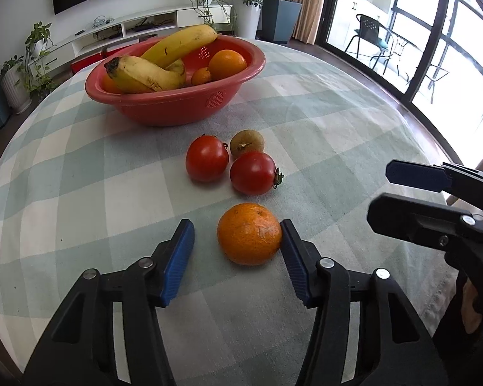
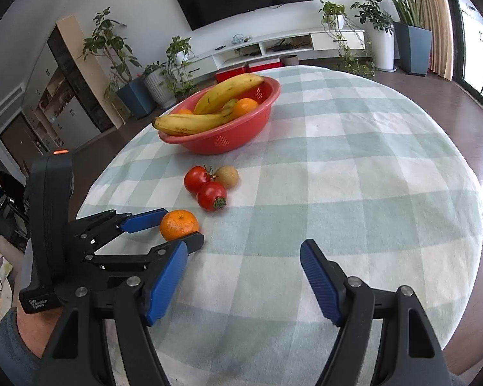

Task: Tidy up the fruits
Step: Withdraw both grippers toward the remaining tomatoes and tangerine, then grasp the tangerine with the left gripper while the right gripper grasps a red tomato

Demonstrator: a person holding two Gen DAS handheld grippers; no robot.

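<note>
The orange [image 1: 249,233] lies between the left gripper's [image 1: 238,241] part-open jaws, touching only the right pad, ungripped.

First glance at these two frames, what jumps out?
The red bowl at the far side of the checked tablecloth, with two bananas and oranges in it. Nearer, two tomatoes and a kiwi sit in a tight cluster on the cloth. Closest, a loose orange lies between the left gripper pads, one pad against it, the other apart; the right gripper stands open over bare cloth.
</note>
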